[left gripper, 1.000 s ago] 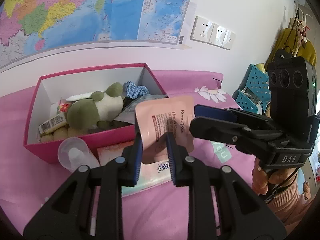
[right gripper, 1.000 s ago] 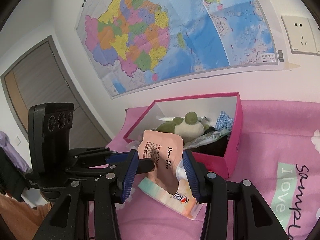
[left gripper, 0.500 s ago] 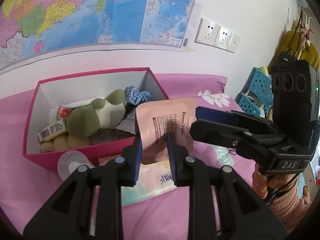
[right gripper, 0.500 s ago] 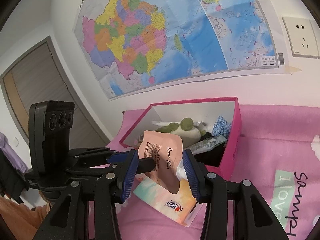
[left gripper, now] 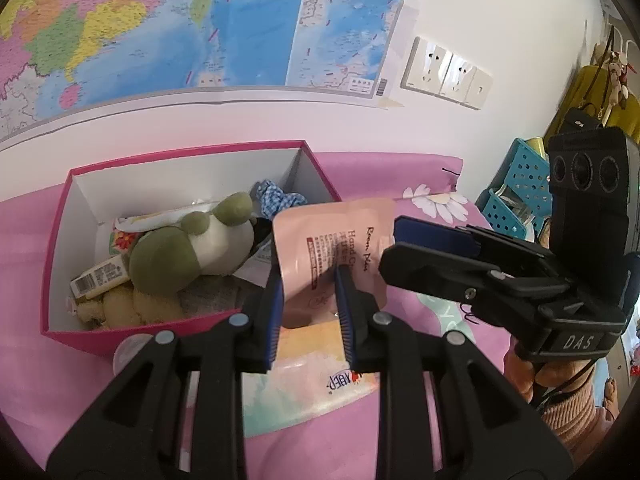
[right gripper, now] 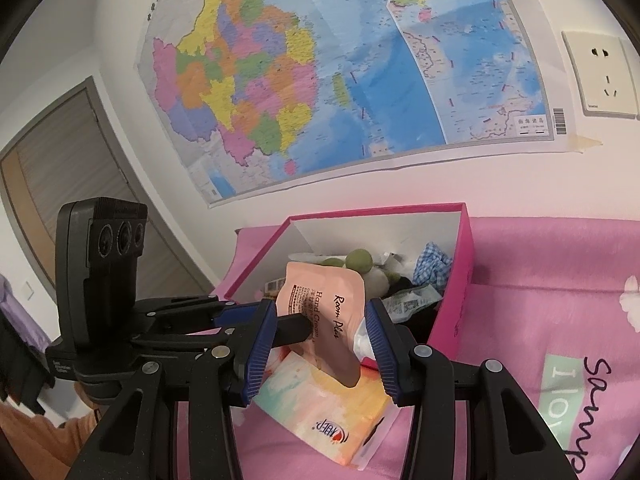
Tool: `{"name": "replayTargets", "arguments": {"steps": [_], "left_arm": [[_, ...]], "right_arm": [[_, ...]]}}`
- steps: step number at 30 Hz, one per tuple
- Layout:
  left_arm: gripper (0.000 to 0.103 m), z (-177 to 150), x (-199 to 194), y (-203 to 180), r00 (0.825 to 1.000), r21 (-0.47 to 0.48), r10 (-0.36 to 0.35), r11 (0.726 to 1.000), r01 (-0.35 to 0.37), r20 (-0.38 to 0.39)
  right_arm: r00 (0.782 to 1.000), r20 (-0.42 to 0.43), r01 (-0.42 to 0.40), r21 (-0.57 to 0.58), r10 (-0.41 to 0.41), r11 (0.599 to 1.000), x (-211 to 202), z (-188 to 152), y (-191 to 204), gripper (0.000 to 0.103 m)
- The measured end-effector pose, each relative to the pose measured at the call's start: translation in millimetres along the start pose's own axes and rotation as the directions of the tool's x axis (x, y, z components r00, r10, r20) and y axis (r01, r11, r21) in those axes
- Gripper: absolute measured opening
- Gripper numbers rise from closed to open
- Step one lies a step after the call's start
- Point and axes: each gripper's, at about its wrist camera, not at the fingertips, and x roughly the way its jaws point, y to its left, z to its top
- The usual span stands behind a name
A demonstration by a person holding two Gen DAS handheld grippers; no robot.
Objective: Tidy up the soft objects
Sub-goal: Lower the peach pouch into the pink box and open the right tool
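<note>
My left gripper (left gripper: 310, 304) is shut on a pink hand-cream pouch (left gripper: 332, 248) and holds it up just right of the pink box (left gripper: 308, 152). The pouch also shows in the right wrist view (right gripper: 324, 312), where the left gripper (right gripper: 296, 326) pinches it from the left. My right gripper (right gripper: 322, 344) is open, its jaws either side of the pouch without touching. The box holds a green and white plush (left gripper: 188, 248), a blue checked cloth (left gripper: 280, 200) and small packets. A tissue pack (right gripper: 320, 408) lies on the pink sheet below the pouch.
The box (right gripper: 464, 248) stands against the wall under a map (right gripper: 320, 60). A clear plastic cup (left gripper: 128, 350) lies by the box's front wall. Blue baskets (left gripper: 516, 184) stand at the right. Wall sockets (left gripper: 448, 72) sit above the bed.
Both grippers have risen together with the pouch, so the box and tissue pack look lower and farther away. The left grip on the pouch is unchanged and the right jaws stay open.
</note>
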Motion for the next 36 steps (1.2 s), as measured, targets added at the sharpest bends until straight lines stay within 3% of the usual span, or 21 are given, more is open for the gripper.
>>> {"name": "replayTargets", "arguments": {"steps": [36], "left_arm": [[0.027, 21, 22, 10, 1.0, -0.028, 0.017, 0.999, -0.018, -0.024]], "right_arm": [[1.0, 0.0, 0.025, 0.028, -0.025, 0.999, 19, 14, -14, 0.047]]}}
